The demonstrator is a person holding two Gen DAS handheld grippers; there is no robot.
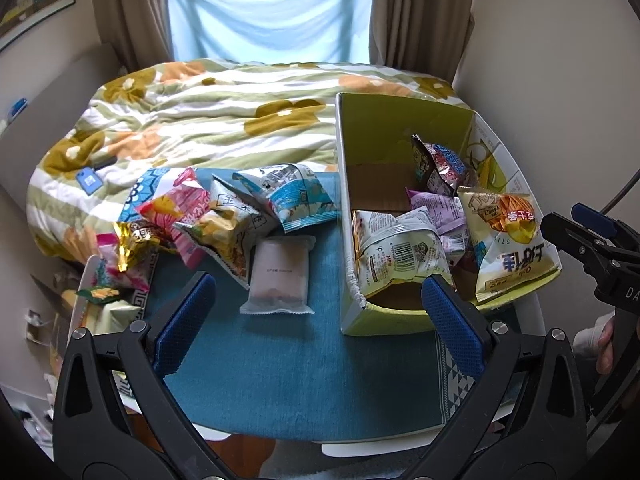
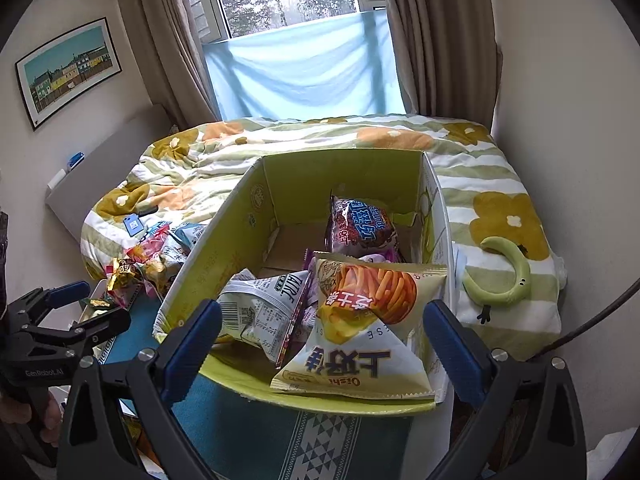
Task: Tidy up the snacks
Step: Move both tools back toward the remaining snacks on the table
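While the right gripper hangs wide open and empty above the cardboard box's near end, the Oishi cheese-stick bag lies just beyond its fingers in the box's near right corner, print upside down, long axis toward the far wall. On the blue cloth, the left gripper is likewise open, with a pale translucent packet lengthwise between its fingertips, untouched.

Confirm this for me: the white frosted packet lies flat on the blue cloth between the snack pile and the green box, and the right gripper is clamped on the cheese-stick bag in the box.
One part is wrong. The right gripper is open, with nothing clamped; the cheese-stick bag lies loose in the green box, as the right wrist view shows. The white frosted packet does lie flat on the blue cloth between the snack pile and the box.
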